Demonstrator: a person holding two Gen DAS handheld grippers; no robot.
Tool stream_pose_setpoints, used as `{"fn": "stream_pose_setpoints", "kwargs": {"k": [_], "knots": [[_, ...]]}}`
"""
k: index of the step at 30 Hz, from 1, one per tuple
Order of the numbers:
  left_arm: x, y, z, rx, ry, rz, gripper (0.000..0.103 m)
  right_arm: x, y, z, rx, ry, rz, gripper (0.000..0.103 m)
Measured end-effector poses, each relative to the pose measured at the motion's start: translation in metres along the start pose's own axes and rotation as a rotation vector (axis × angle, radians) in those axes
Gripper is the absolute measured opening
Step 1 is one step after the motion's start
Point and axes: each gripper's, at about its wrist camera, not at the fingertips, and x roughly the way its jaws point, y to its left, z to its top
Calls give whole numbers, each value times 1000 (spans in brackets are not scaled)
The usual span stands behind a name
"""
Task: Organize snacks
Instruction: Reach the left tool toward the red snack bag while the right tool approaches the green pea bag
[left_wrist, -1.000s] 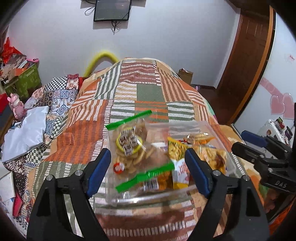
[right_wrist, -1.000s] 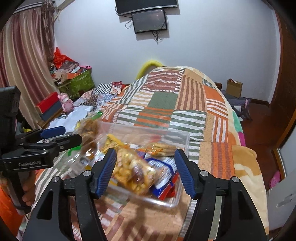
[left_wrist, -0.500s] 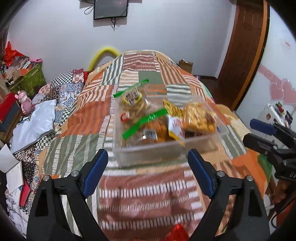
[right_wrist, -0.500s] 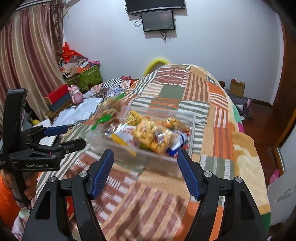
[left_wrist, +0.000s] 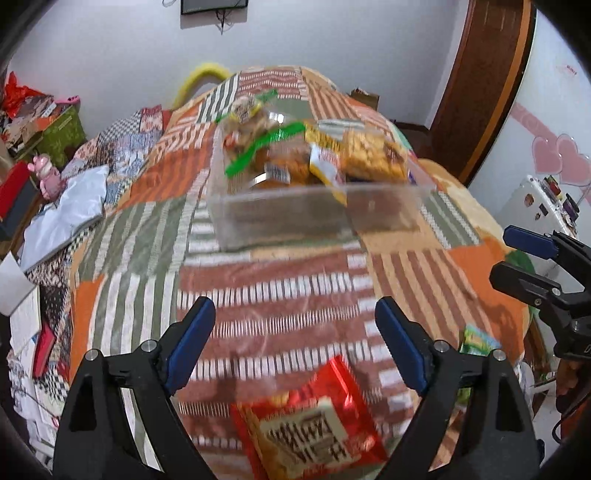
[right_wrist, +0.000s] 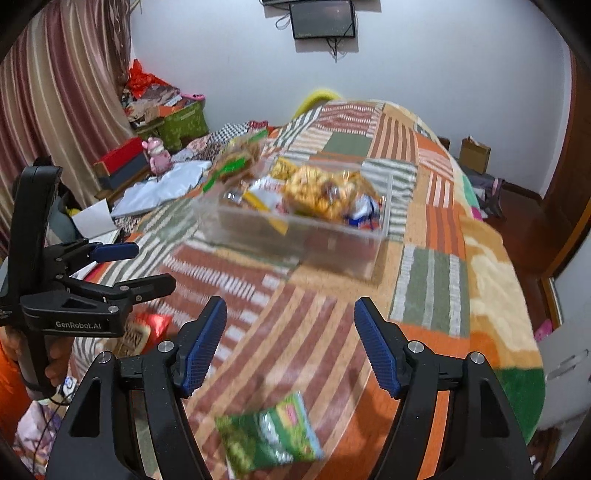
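Both grippers have backed off from the clear bin (left_wrist: 314, 218) over the last second, so it now sits farther up the patchwork blanket (left_wrist: 280, 295), well clear of either set of jaws. Progress-wise it looks mostly done to me: the bin is already heaped with snack bags. Two stragglers are left on the blanket on the near side of the bin, a red packet (left_wrist: 310, 417) and a green packet (right_wrist: 266, 439). The left gripper (left_wrist: 295, 343) hangs spread wide just over the red one, nothing between its pads, jaws having just been opening. The right gripper (right_wrist: 290, 343) is likewise parted and empty above the green one. Room to move seems fine: plain blanket between the packets and the bin, nothing in the way. The blanket drops off to the right of the bin, and clutter sits to the bin's left, so I'd keep moves down the middle.
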Motion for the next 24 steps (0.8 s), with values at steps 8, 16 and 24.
{"fn": "stream_pose_setpoints", "kwargs": {"k": [8, 16, 24], "knots": [[-6, 2, -34, -27, 60, 0, 89, 3, 8, -33, 6, 71, 13, 68], [-8, -11, -57, 19, 93, 7, 91, 9, 13, -59, -4, 136, 15, 68], [10, -8, -70, 22, 159, 12, 94, 17, 10, -75, -15, 180, 10, 68]]}}
